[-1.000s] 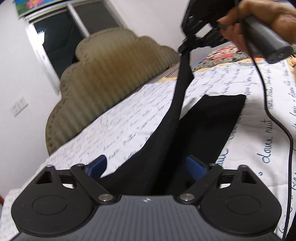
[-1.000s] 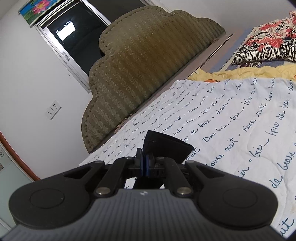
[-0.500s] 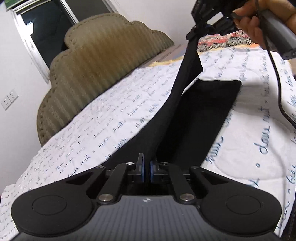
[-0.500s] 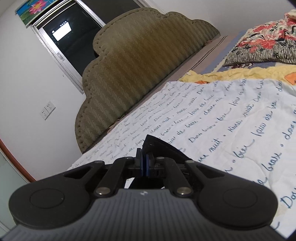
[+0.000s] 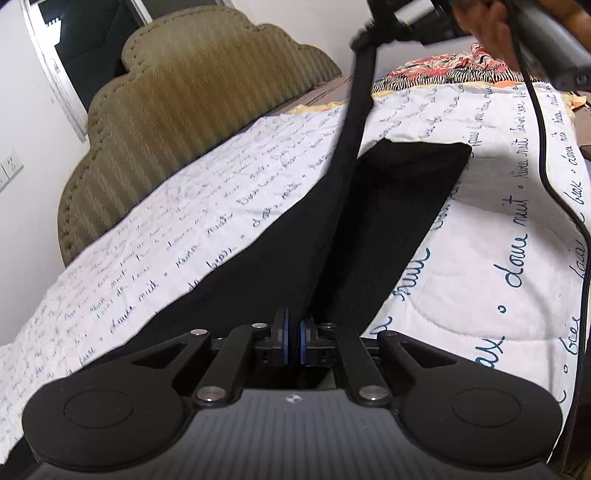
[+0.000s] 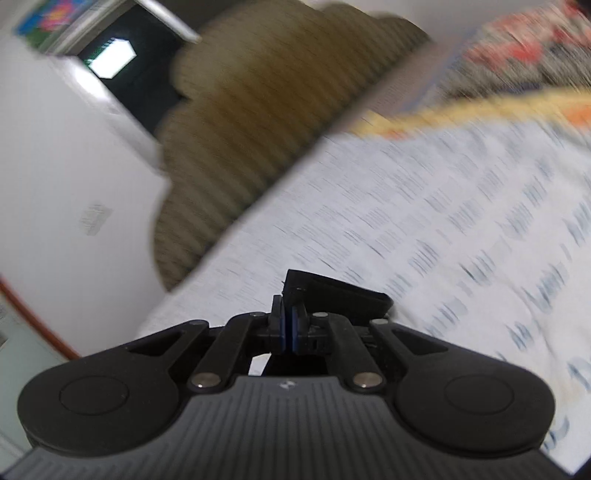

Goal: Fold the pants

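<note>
Left wrist view: the left gripper (image 5: 292,341), wide apart a second ago, now pinches the near edge of the black pants (image 5: 388,221), which lie on the script-printed bedspread (image 5: 498,295). One leg rises taut to the right gripper (image 5: 373,27) in a hand (image 5: 480,18) above. The olive headboard (image 5: 192,122) stands behind. The right wrist view has turned blurred; its jaws stay clamped on black cloth.

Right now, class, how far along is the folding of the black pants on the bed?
Done: one leg of the black fabric pants lies flat on the white script-printed quilt. In hand: the left tongs and right tongs are each shut on the other leg, lifted taut. Left: every fold.
</note>
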Demonstrator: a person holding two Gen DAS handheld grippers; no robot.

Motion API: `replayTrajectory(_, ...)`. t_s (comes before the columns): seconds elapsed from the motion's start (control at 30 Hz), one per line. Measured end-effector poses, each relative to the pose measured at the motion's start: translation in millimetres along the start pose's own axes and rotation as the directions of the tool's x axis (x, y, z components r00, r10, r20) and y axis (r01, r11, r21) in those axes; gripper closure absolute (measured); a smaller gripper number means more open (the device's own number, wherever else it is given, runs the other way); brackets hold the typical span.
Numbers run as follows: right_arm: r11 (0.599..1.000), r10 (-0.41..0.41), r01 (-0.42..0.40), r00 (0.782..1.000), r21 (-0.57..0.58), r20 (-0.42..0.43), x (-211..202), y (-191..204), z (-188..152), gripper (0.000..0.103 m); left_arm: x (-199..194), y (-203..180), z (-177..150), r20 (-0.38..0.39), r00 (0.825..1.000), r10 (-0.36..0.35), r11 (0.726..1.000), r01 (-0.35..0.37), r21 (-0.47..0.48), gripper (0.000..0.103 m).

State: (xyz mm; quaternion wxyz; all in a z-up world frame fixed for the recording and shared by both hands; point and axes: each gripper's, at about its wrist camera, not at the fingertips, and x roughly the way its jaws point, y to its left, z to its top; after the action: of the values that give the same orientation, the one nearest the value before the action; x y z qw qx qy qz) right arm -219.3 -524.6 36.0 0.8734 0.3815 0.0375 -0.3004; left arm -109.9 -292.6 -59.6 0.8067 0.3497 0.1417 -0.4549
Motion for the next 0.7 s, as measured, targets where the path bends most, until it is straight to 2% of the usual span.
replayTrajectory(0.07,1.000,-0.015,0.015,1.000,-0.018,0.010,-8,1,-3,0.098,0,-2,-1,-0.004,1.000,-0.003,1.000,0.003,0.010,0.097)
replayTrajectory(0.17,0.991,-0.134,0.135,0.989,0.012,-0.054,-12,-32,-25,0.098,4,-3,-4,-0.040,0.999,-0.033,0.999,0.033,0.001,0.097)
replayTrajectory(0.27,0.968,-0.191,0.211,0.971,0.138,-0.142,-14,-79,-53,0.098,5,-9,-7,-0.039,0.999,-0.022,0.999,0.023,0.035,0.097)
replayTrajectory(0.33,0.960,-0.207,0.232,0.965,0.158,-0.158,-17,-91,-63,0.098,4,-11,-7,-0.037,0.999,-0.017,0.998,0.019,0.054,0.097)
replayTrajectory(0.43,0.961,-0.210,0.233,0.966,0.149,-0.153,-17,-93,-66,0.098,5,-11,-7,-0.043,0.999,-0.023,0.998,0.025,0.054,0.097)
replayTrajectory(0.6,0.962,-0.258,0.267,0.956,0.056,-0.138,-12,-79,-63,0.096,0,-17,-9,-0.029,1.000,0.003,0.996,0.000,0.086,0.096)
replayTrajectory(0.7,0.955,-0.284,0.293,0.950,0.056,-0.128,-17,-83,-64,0.096,-10,-15,-11,-0.021,1.000,-0.017,0.997,0.018,0.070,0.095)
